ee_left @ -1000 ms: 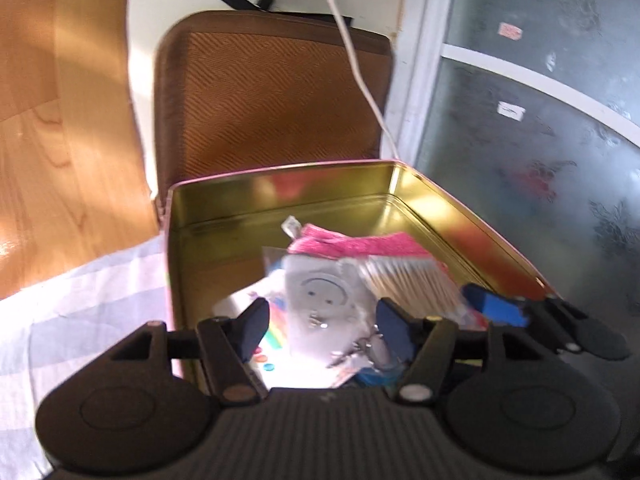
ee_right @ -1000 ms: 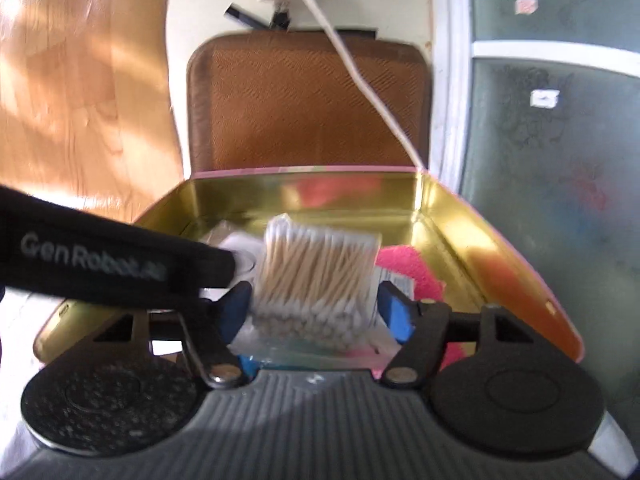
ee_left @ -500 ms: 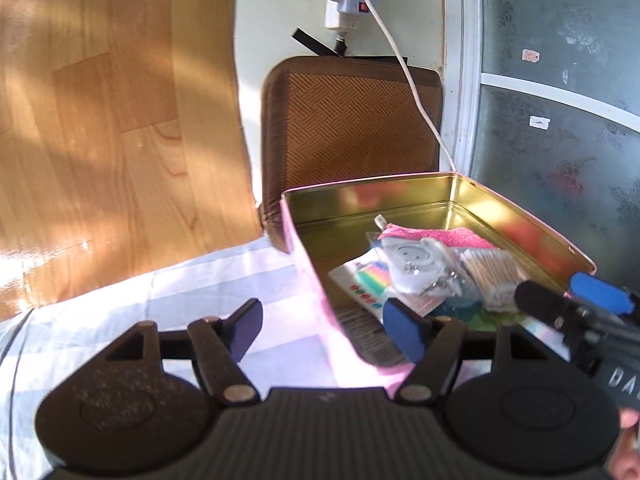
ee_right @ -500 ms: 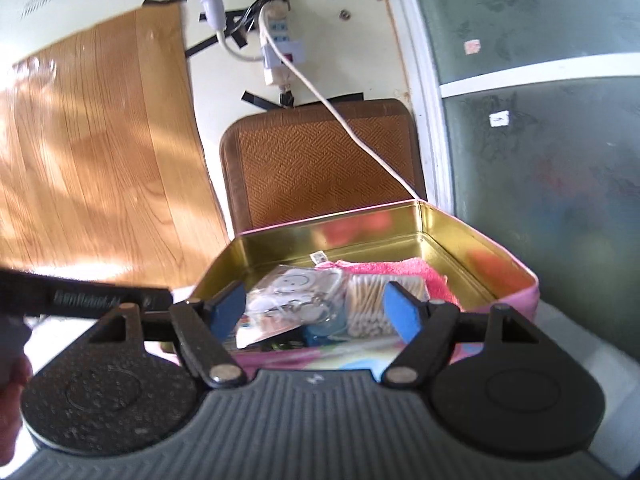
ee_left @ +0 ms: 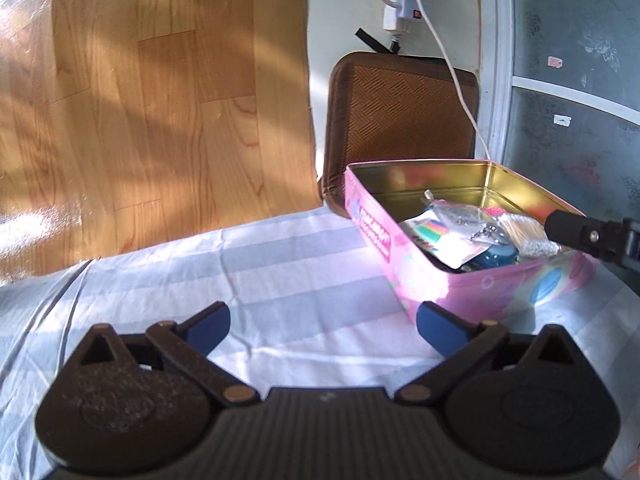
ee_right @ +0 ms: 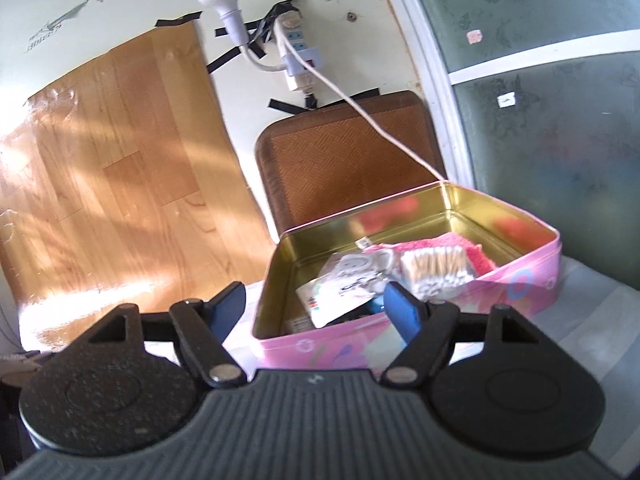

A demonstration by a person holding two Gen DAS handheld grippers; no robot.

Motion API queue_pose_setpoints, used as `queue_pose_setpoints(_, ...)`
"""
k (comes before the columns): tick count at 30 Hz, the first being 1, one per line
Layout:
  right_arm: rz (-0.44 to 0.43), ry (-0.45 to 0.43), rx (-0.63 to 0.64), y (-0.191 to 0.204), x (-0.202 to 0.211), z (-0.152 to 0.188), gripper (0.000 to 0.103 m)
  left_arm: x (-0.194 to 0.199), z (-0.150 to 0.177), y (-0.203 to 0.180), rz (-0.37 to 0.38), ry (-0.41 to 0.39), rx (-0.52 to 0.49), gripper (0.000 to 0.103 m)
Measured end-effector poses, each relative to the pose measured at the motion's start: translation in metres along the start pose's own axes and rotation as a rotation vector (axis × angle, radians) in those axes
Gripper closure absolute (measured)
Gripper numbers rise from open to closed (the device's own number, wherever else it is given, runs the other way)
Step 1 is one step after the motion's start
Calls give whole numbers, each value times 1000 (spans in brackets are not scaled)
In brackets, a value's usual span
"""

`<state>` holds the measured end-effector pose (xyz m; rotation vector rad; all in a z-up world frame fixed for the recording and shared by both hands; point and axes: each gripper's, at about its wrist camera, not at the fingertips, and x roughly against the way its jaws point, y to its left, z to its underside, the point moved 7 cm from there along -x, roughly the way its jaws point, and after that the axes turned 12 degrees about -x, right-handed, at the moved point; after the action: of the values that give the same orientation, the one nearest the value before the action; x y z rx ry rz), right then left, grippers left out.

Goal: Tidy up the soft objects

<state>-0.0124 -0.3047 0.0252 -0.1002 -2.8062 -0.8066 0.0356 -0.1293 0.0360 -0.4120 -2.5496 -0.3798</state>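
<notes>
- Both tongs, left gripper [ee_left: 322, 328] and right gripper [ee_right: 314, 304], gape apart, holding nothing
- pink tin [ee_right: 532, 286] ahead of them holds cotton swabs [ee_right: 434, 266] (looks packed, so probably finished)

Home bedroom, prob.: striped bedsheet [ee_left: 280, 264], taped wall power strip [ee_right: 298, 56], frosted floral glass door [ee_right: 560, 100].

Sunlit wood-grain panel [ee_left: 140, 112] on pale wall [ee_right: 120, 8], taped power strip [ee_right: 298, 54], brown woven cushion [ee_left: 400, 120], frosted glass door [ee_left: 576, 80] right.
</notes>
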Motion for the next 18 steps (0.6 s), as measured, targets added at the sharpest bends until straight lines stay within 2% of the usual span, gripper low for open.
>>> queue_pose_setpoints(18, 17, 25, 40, 34, 6, 21, 24, 10, 32, 25, 8, 48, 63, 0)
